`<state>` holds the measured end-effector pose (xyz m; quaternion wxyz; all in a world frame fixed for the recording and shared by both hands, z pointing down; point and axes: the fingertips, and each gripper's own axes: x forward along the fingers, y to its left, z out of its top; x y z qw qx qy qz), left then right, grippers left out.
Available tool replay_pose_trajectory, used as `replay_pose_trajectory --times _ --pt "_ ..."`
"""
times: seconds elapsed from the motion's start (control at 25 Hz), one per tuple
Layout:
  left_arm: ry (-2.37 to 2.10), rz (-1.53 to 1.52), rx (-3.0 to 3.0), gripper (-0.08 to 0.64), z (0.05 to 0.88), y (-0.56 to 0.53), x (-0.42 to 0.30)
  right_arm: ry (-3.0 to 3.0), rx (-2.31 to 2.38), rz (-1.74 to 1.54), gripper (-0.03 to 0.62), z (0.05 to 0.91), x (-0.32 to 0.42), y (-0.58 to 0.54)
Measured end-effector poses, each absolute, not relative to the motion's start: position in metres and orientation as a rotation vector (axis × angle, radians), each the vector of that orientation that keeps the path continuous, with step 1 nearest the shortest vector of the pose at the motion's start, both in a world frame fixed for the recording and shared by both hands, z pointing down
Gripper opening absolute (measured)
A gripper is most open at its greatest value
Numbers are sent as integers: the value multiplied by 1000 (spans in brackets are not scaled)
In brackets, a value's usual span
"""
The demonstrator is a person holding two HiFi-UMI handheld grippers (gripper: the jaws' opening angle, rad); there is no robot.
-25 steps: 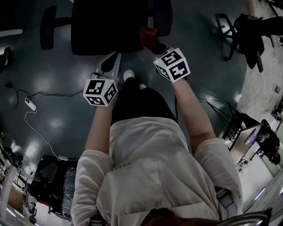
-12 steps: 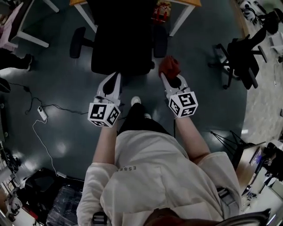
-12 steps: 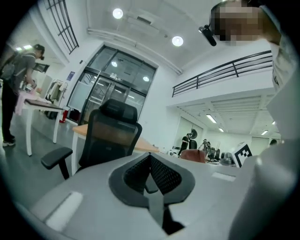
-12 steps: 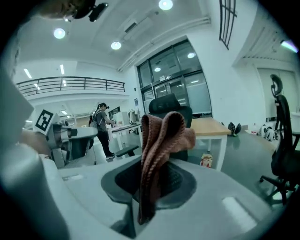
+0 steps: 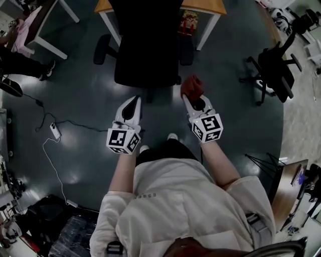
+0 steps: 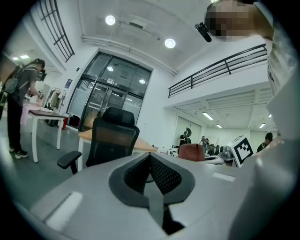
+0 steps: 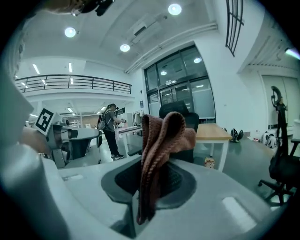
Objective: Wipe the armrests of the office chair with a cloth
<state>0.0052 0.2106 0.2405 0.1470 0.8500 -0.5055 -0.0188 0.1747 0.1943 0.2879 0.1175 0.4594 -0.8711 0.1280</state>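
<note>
The black office chair (image 5: pixel 148 45) stands ahead of me with its back toward me, its left armrest (image 5: pixel 102 48) and right armrest (image 5: pixel 186 50) sticking out at the sides. My right gripper (image 5: pixel 191 99) is shut on a red-brown cloth (image 5: pixel 192 86), which bunches up above the jaws (image 7: pixel 159 154). It hangs a little short of the right armrest, not touching it. My left gripper (image 5: pixel 135 101) is shut and empty, held level with the right one just behind the seat back. In the left gripper view the chair (image 6: pixel 112 140) and one armrest (image 6: pixel 69 159) show beyond the closed jaws.
A wood-topped desk (image 5: pixel 200 6) stands behind the chair with a small red box (image 5: pixel 189 22) under it. Another black chair (image 5: pixel 273 65) is at the right. A power strip (image 5: pixel 54 131) and cable lie on the floor at the left. A person (image 5: pixel 20 55) stands at a far-left table.
Both grippers have drawn back from the chair: a second ago the cloth was at the right armrest, now it is clear of it. The chair sits farther off in view.
</note>
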Motion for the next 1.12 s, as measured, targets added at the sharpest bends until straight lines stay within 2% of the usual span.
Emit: replay_pose_trajectory --times 0.64,1.12 --pt "-1212 -60 2589 15 214 369 -116 -2433 1640 352 54 266 56 387" --pt "-1266 -104 2570 15 208 451 -158 -2447 1646 291 54 245 28 473"
